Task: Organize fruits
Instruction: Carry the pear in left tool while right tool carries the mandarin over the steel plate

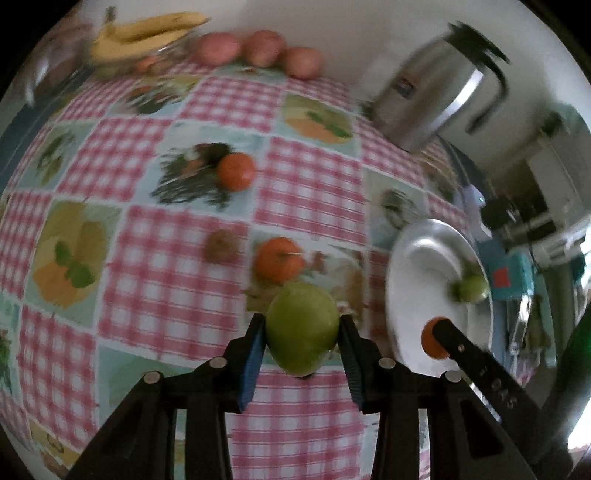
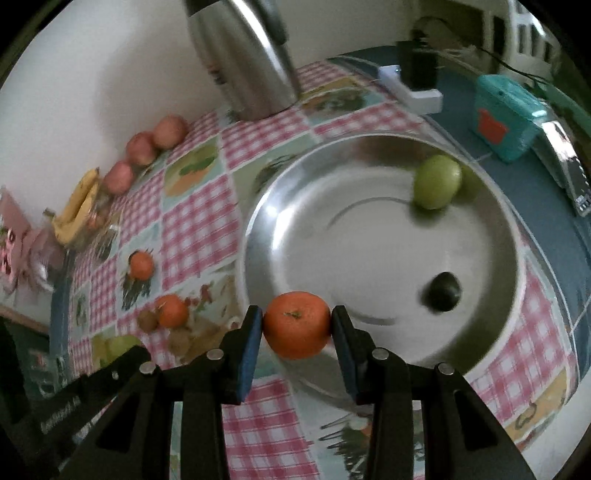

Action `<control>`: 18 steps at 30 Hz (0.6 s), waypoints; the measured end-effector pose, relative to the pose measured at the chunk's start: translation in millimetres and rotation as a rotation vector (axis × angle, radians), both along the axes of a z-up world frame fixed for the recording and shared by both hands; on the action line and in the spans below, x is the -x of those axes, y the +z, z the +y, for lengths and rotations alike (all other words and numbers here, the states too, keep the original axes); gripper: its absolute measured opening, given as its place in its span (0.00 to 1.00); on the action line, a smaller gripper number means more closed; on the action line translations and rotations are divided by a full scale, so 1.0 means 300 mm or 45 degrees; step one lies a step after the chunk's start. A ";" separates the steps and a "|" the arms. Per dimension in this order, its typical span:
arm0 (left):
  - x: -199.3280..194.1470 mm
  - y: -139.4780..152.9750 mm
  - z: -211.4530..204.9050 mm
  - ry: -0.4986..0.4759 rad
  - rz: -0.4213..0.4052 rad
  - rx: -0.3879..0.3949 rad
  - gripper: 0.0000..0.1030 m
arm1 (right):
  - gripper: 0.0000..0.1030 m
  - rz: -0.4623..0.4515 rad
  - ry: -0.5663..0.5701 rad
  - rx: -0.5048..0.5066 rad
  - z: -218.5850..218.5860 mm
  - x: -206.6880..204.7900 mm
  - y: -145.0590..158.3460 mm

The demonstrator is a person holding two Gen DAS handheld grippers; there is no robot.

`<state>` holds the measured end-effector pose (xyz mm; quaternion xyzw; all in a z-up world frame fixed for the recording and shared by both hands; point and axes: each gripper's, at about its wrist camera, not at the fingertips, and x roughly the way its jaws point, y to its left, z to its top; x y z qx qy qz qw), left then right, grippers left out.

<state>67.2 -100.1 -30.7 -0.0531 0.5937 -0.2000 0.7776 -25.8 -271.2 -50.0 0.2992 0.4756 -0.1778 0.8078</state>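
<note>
In the left wrist view my left gripper [image 1: 302,326] is shut on a green apple [image 1: 301,339] above the checked tablecloth. To its right stands the metal bowl [image 1: 413,258] with another green apple [image 1: 471,290] inside. In the right wrist view my right gripper [image 2: 297,323] is shut on an orange [image 2: 297,328] over the near rim of the bowl [image 2: 258,221]. The bowl holds a green apple [image 2: 437,181] and a dark fruit [image 2: 443,291]. Two oranges [image 2: 141,265] [image 2: 171,311] and a kiwi [image 2: 147,320] lie loose on the cloth.
A steel kettle [image 2: 243,55] stands behind the bowl by the wall. Three red apples [image 1: 264,48] and a bunch of bananas [image 1: 147,33] sit along the far edge. A teal box [image 2: 506,118] and a white stand [image 2: 410,92] are beyond the table on the right.
</note>
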 end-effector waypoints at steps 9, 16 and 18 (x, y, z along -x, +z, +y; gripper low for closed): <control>0.102 0.019 -0.201 -0.281 -0.133 -0.030 0.41 | 0.39 0.006 -0.132 -0.001 -0.097 0.059 -0.008; 0.148 0.005 -0.313 -0.425 -0.215 -0.042 0.41 | 0.39 0.021 -0.215 -0.004 -0.156 0.096 -0.024; 0.152 -0.004 -0.327 -0.442 -0.225 -0.045 0.41 | 0.39 0.026 -0.219 -0.017 -0.164 0.102 -0.032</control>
